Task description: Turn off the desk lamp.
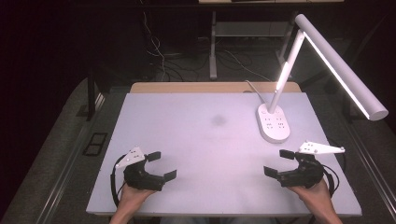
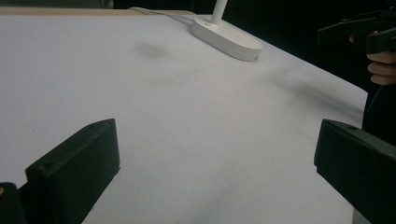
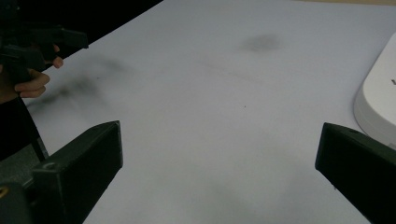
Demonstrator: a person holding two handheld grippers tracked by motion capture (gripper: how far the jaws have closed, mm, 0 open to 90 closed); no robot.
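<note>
High view shows a white table with two hand-held grippers near its front edge, one at each side. The left gripper is at the front left of the table, and a hand holds it from below. Its jaws are spread wide and nothing is between them; they point toward the middle of the table. The right gripper is at the front right, held by the other hand, and its jaws are also released and hold nothing (they face the left gripper across the bare surface). The two grippers are well apart from each other.

The nearest thing to the grippers is the desk lamp: its white oval base stands on the right half of the table, just behind the right gripper and not touching it. The lamp arm rises tilted from the base, and the long lamp head is lit and slopes down toward the right. A faint dark smudge marks the table surface, left of the base.

Left gripper view looks between two open black jaws at the table, with the lamp base far ahead. Right gripper view shows its jaws wide apart as well, with the edge of the lamp base just beside the jaw at the right of that view.
</note>
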